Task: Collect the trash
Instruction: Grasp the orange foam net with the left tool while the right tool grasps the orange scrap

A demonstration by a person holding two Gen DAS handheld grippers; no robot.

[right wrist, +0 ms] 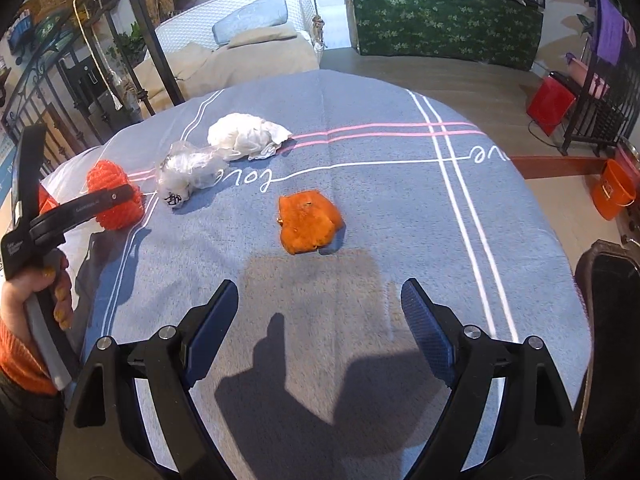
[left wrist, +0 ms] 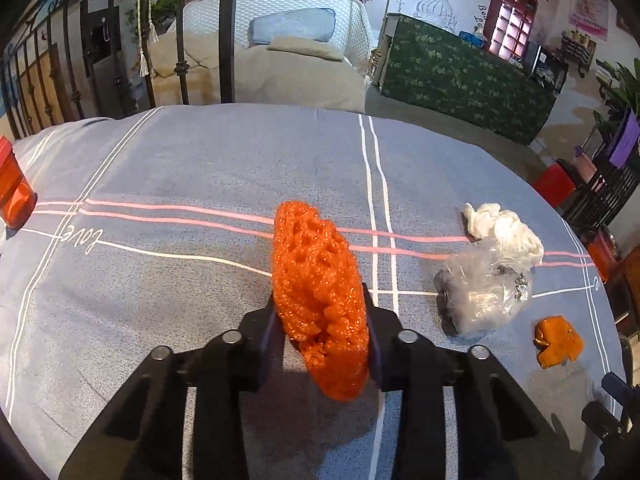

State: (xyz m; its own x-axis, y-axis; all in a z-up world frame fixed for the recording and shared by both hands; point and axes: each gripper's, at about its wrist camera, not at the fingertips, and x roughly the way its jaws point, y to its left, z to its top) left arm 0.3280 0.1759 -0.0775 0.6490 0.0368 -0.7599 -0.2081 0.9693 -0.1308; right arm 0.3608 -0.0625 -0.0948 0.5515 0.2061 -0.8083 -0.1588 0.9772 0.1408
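My left gripper [left wrist: 322,320] is shut on an orange foam net [left wrist: 320,296], held just above the grey-blue tablecloth [left wrist: 180,184]. The net and left gripper also show in the right wrist view [right wrist: 114,196]. My right gripper [right wrist: 318,300] is open and empty above the cloth, short of an orange peel [right wrist: 308,222]. A crumpled clear plastic bag [right wrist: 188,172] and a white crumpled wad [right wrist: 248,136] lie behind it. In the left wrist view the bag [left wrist: 484,288], wad [left wrist: 504,228] and peel [left wrist: 558,342] lie to the right.
A red container [left wrist: 14,196] stands at the table's left edge. An orange bucket [right wrist: 612,194] sits on the floor to the right, a red box [right wrist: 550,106] beyond. A dark chair back [right wrist: 608,320] is at the right edge. A bed and iron railing stand behind.
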